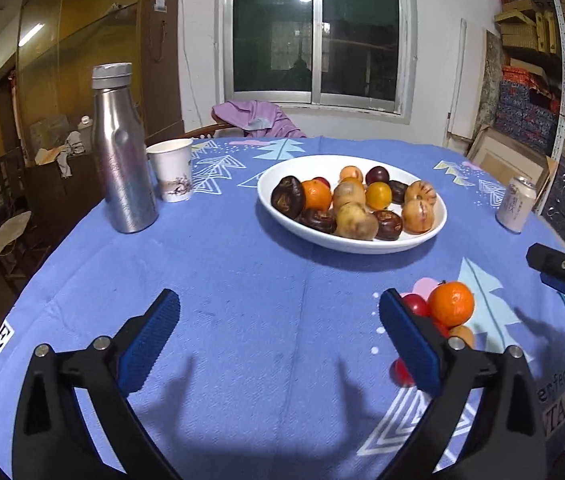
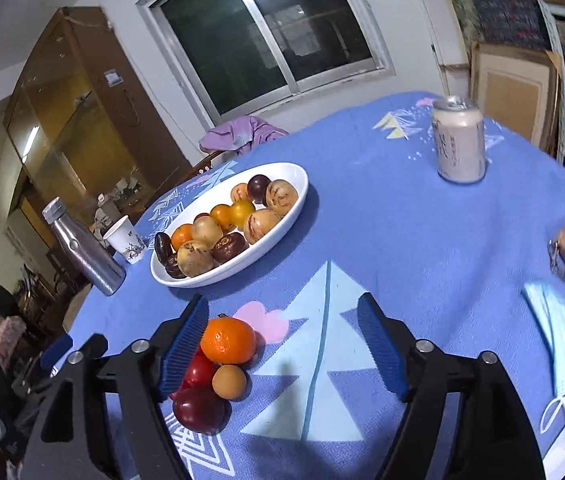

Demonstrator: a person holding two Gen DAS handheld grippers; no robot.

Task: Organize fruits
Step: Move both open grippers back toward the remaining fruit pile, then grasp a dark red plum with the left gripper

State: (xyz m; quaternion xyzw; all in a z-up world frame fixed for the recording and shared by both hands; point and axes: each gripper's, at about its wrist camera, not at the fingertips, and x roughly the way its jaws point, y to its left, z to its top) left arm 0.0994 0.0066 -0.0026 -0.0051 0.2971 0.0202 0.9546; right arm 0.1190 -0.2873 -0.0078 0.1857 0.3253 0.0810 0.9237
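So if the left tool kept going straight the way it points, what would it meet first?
Probably the white fruit plate: only bare blue tablecloth lies between the open left tool and its near rim, though depth is unclear.

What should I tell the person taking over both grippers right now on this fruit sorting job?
Left gripper: open, empty, over bare blue tablecloth.
Right gripper: open, empty; its fingers reach toward the loose fruit but grip nothing.
White oval dish: already holds most of the fruit, roughly a dozen pieces.
Left on the cloth: round orange mandarin, small tan round fruit, dark red plum, and a red fruit partly hidden behind a finger.
Remaining: move these, presumably into the dish.
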